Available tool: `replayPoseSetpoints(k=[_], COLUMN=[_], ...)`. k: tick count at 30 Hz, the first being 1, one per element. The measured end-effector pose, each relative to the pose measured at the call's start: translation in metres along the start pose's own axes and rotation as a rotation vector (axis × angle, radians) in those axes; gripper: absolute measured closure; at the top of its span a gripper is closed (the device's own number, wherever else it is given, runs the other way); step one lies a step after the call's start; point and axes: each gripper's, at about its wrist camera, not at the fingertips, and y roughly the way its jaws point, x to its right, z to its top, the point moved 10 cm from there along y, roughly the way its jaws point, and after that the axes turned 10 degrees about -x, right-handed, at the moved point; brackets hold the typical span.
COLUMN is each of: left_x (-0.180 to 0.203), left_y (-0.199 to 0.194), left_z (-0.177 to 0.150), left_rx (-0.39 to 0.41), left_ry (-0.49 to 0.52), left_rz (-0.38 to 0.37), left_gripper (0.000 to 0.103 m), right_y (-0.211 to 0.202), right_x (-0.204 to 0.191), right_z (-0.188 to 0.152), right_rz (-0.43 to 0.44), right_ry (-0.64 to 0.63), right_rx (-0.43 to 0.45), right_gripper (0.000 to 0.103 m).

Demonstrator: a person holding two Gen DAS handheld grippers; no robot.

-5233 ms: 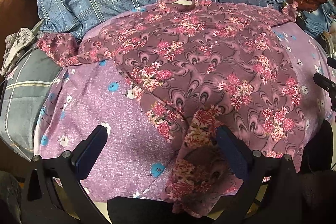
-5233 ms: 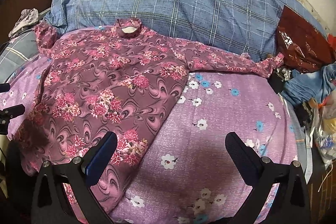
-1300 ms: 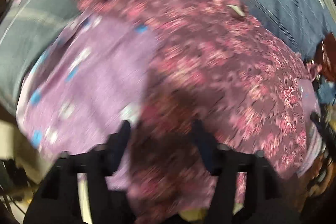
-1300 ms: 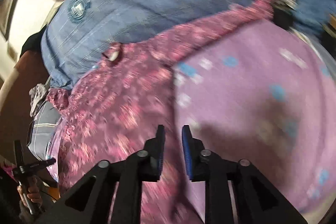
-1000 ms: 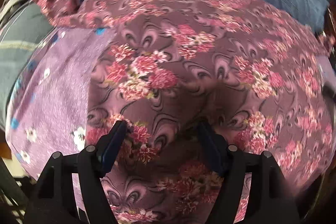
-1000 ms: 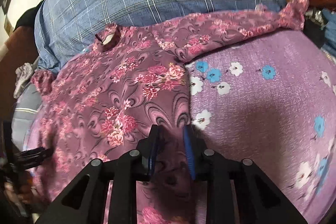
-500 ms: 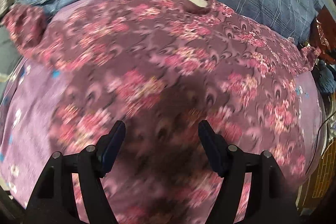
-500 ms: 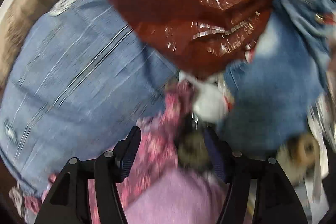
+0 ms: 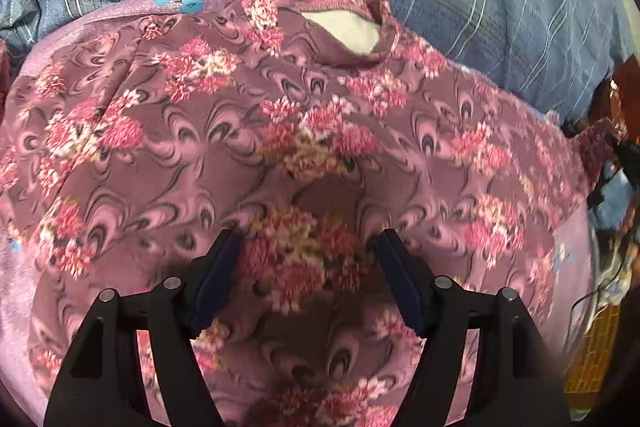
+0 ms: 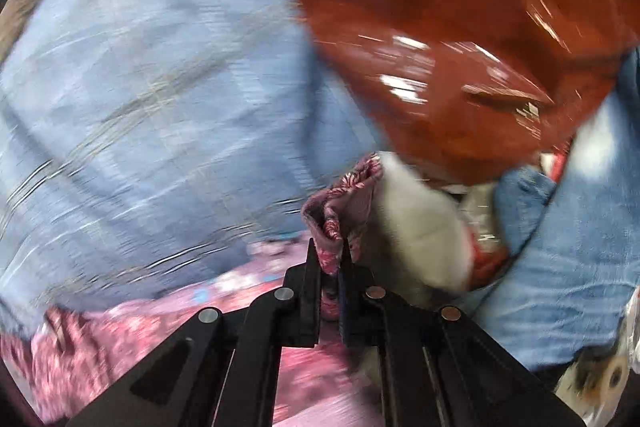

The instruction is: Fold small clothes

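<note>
Here your right tool pinches the floral top's sleeve cuff beside the red bag, while your left tool hovers spread over the top.

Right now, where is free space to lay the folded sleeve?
Free: the floral shirt's flat chest, between the collar and the open left gripper. Crowded: around the right gripper, shut on the sleeve cuff, with a red bag and denim close by.
</note>
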Motion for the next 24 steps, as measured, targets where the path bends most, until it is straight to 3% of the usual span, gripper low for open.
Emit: replayPoseSetpoints(k=[6, 11, 17, 20, 21, 22, 24], left_x=[-0.013, -0.048, -0.085, -0.101, -0.103, -0.104, -0.098], left_y=[-0.01, -0.033, -0.056, -0.065, -0.065, -0.064, -0.059], left_z=[0.004, 0.01, 0.018, 0.018, 0.017, 0.016, 0.012], left_rx=[0.013, 0.047, 0.08, 0.098, 0.093, 0.084, 0.057], left_ry=[-0.02, -0.069, -0.151, -0.189, -0.199, -0.203, -0.197], left_rz=[-0.071, -0.022, -0.067, -0.086, -0.099, -0.113, -0.154], left_gripper=[0.031, 0.031, 0.031, 0.03, 0.029, 0.028, 0.027], right_y=[-0.017, -0.013, -0.014, -0.005, -0.001, 0.01, 0.028], right_x=[-0.122, -0.254, -0.377, -0.413, -0.418, -0.426, -0.43], right_z=[-0.049, -0.117, -0.196, -0.235, -0.248, -0.27, -0.3], right_rz=[0.124, 0.295, 0.444, 0.492, 0.499, 0.497, 0.427], right_ry=[-0.175, -0.274, -0.403, -0.411, -0.417, -0.431, -0.465], right_rx=[-0.01, -0.095, -0.192, -0.254, -0.283, -0.345, -0.435], right_gripper=[0.097, 0.097, 0.097, 0.096, 0.092, 0.09, 0.084])
